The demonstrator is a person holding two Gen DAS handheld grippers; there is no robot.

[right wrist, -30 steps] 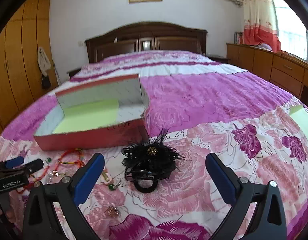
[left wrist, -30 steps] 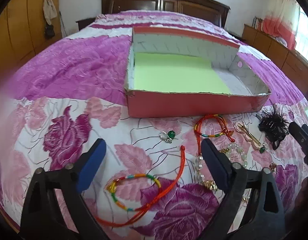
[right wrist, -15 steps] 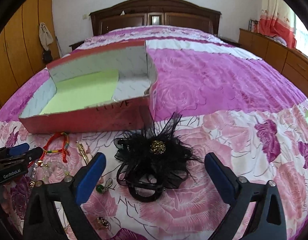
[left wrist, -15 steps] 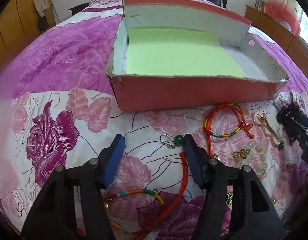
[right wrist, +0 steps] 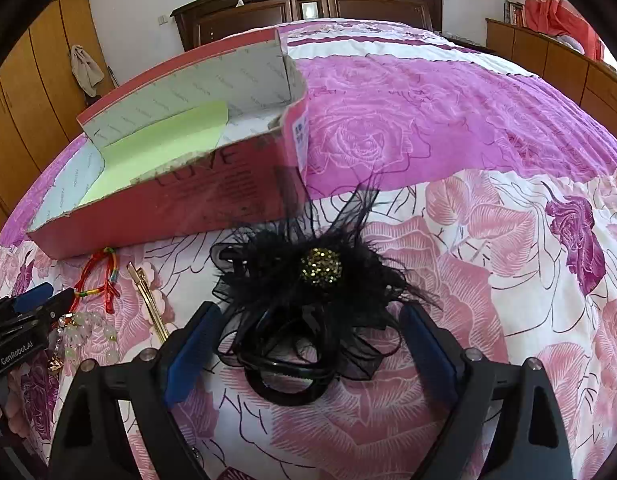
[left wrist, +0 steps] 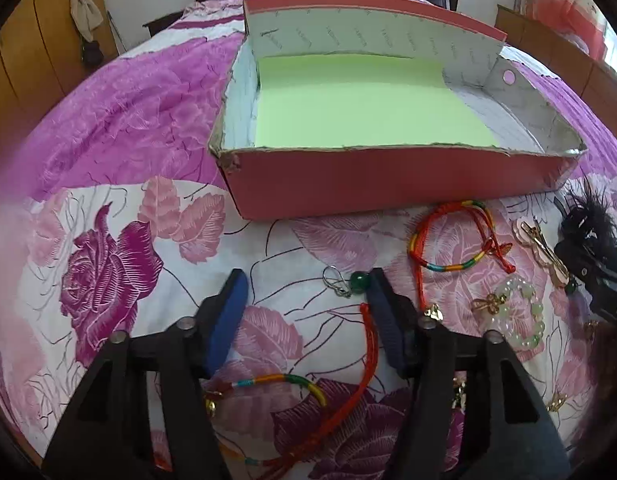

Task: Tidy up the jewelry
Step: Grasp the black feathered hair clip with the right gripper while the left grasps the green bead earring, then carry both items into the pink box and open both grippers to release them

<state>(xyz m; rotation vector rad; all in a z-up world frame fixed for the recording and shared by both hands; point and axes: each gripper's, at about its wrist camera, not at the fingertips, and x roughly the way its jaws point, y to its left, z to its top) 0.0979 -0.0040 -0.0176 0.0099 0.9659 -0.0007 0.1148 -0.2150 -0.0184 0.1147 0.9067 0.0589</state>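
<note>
1. Hovering low over the bedspread (left wrist: 108,240), left gripper (left wrist: 304,284) has its jaws apart, nothing between the pads.
2. Green bead charm (left wrist: 358,280) lies just beside the left gripper's right finger (left wrist: 384,320); touching or not, cannot tell.
3. Red cord (left wrist: 368,360) runs along that same finger, down to a striped bracelet (left wrist: 284,382) lying between the two fingers near the bottom of the left view.
4. Second striped bracelet (left wrist: 448,240) lies just in front of the red box (left wrist: 388,184), right of the left gripper.
5. Pale bead bracelet (left wrist: 516,312) and gold hair clip (left wrist: 542,248) lie further right on the bedspread.
6. Box is open, green sheet (left wrist: 360,100) on its floor, no jewelry seen inside.
7. Right gripper (right wrist: 308,336) jaws wide apart, straddling the black feather hairpiece (right wrist: 304,292); pads not touching it.
8. Hairpiece lies on the bedspread near the box's right corner, gold centre (right wrist: 320,266) facing up, black ring (right wrist: 288,380) at its near end.
9. Left gripper shows at the left edge of the right view, over the bead bracelet.
</note>
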